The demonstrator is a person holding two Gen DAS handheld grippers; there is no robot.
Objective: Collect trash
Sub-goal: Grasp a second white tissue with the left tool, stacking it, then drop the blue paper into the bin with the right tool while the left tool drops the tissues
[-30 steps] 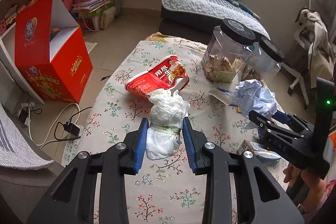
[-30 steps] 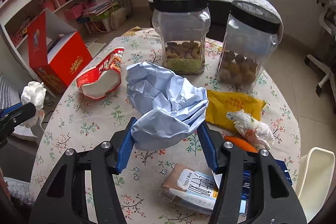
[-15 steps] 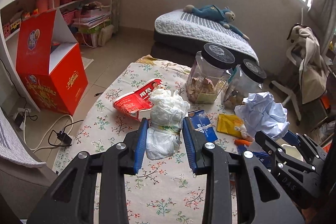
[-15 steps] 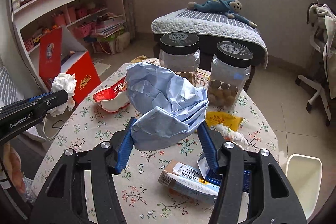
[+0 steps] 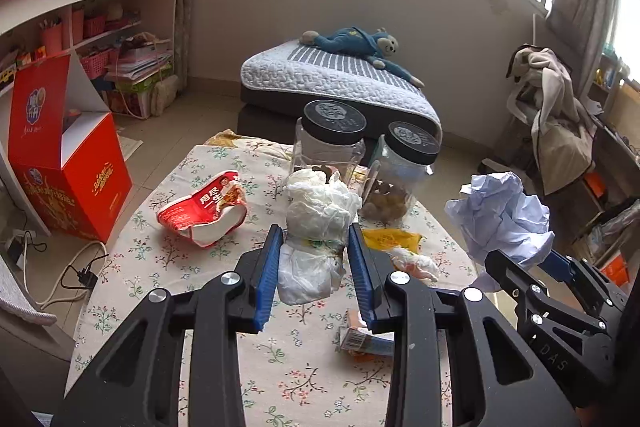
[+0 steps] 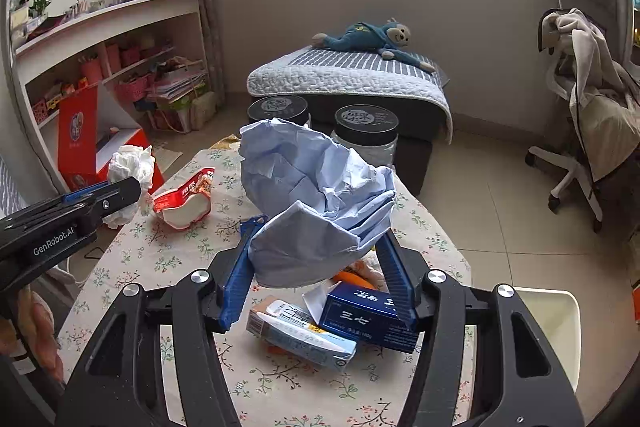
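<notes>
My left gripper (image 5: 314, 259) is shut on a white crumpled plastic wad (image 5: 316, 227), held above the floral table (image 5: 200, 275). My right gripper (image 6: 316, 255) is shut on a crumpled pale-blue paper ball (image 6: 316, 195), also lifted clear of the table. In the left wrist view the blue paper ball (image 5: 504, 215) and right gripper (image 5: 520, 259) show at the right. In the right wrist view the white wad (image 6: 130, 167) and left gripper (image 6: 124, 187) show at the left. On the table lie a red torn snack bag (image 5: 204, 207), a yellow packet (image 5: 390, 239) and a small white wrapper (image 5: 414, 263).
Two clear jars with black lids (image 5: 332, 143) (image 5: 408, 163) stand at the table's far side. A blue box (image 6: 368, 315) and a toothpaste carton (image 6: 300, 335) lie near me. A white bin (image 6: 560, 323) stands at the right, a red carton (image 5: 68, 163) on the floor at the left, a chair (image 6: 576, 131) beyond.
Both grippers have risen and drawn back from the table with their loads still held. More of the room and the table's near side has come into view.
</notes>
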